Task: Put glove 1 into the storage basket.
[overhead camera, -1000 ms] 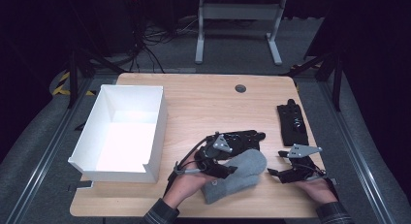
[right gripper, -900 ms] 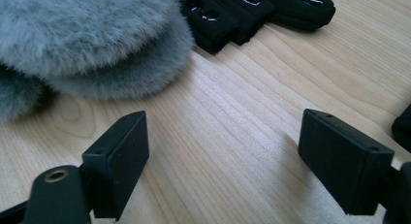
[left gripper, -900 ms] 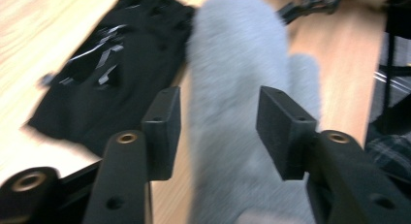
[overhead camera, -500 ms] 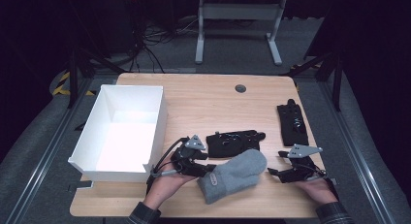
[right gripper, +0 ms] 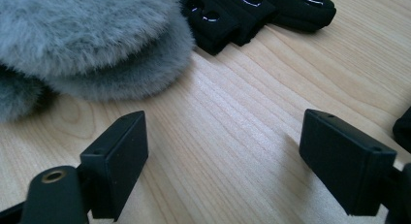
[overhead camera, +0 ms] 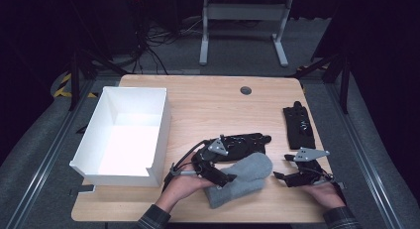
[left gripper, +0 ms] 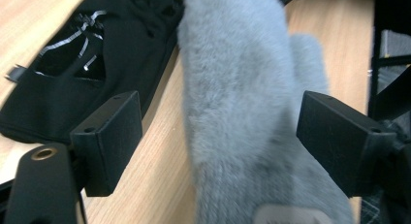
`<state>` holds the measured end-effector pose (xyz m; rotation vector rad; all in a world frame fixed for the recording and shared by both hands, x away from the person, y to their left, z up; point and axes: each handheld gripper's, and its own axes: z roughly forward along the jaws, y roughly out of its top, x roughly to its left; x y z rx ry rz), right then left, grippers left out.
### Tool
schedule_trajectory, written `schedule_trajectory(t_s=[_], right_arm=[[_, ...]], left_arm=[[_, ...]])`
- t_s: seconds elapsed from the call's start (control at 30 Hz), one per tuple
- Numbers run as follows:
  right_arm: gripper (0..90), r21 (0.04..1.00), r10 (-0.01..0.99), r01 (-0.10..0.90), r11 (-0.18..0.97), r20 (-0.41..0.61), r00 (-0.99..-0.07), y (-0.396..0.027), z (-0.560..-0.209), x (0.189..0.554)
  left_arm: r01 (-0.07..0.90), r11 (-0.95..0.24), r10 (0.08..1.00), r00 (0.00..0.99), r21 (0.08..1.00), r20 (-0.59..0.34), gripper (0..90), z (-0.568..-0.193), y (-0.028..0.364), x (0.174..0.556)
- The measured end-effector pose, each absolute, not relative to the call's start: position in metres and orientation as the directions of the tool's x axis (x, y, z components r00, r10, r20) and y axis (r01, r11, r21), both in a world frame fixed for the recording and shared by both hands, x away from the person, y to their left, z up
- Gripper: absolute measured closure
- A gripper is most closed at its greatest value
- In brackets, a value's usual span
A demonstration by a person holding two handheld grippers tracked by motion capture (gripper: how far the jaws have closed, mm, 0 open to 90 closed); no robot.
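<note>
In your left gripper view the grey mitten [left gripper: 242, 112] runs off both the top and the bottom edge, so neither its tip nor its cuff can be read; a pale patch at the bottom is blurred. The black glove [left gripper: 92, 59] beside it is cut by the top and left edges. In your right gripper view the mitten [right gripper: 92, 40] is cropped at the top and left. From the high view the mitten [overhead camera: 240, 178] covers part of the black glove [overhead camera: 245, 143], and your left gripper [overhead camera: 223, 177] hides the mitten's near edge. Both your sleeves are cut off at the bottom edge.

Bare tabletop [overhead camera: 208, 102] beyond the black glove [overhead camera: 245, 143]; white box [overhead camera: 126, 135] left.
</note>
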<state>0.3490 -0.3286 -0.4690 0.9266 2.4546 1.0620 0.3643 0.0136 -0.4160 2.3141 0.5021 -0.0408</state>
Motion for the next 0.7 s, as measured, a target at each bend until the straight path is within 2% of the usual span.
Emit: schedule_trajectory(t_s=[0.27, 0.47, 0.53, 0.63, 0.7], right_arm=[[18.2, 0.735, 0.669, 0.439, 0.516, -0.025, -0.743, -0.329, -0.469, 0.349], [18.1, 0.735, 0.668, 0.439, 0.516, -0.025, -0.743, -0.329, -0.469, 0.349], [18.1, 0.735, 0.668, 0.439, 0.517, -0.026, -0.744, -0.329, -0.469, 0.349], [18.0, 0.735, 0.668, 0.438, 0.517, -0.026, -0.744, -0.328, -0.469, 0.349], [18.0, 0.735, 0.668, 0.439, 0.517, -0.026, -0.744, -0.328, -0.469, 0.349]], left_arm=[[0.377, -0.701, 0.323, 0.925, 0.606, -0.201, 11.3, -0.435, -0.001, 0.368], [0.421, -0.707, 0.324, 0.907, 0.568, -0.269, 10.3, -0.449, -0.003, 0.373], [0.445, -0.694, 0.32, 0.895, 0.566, -0.31, 12.5, -0.452, -0.003, 0.374], [0.439, -0.708, 0.301, 0.896, 0.553, -0.326, 19.1, -0.453, -0.004, 0.373], [0.428, -0.717, 0.281, 0.899, 0.55, -0.335, 26.7, -0.452, -0.005, 0.372]])
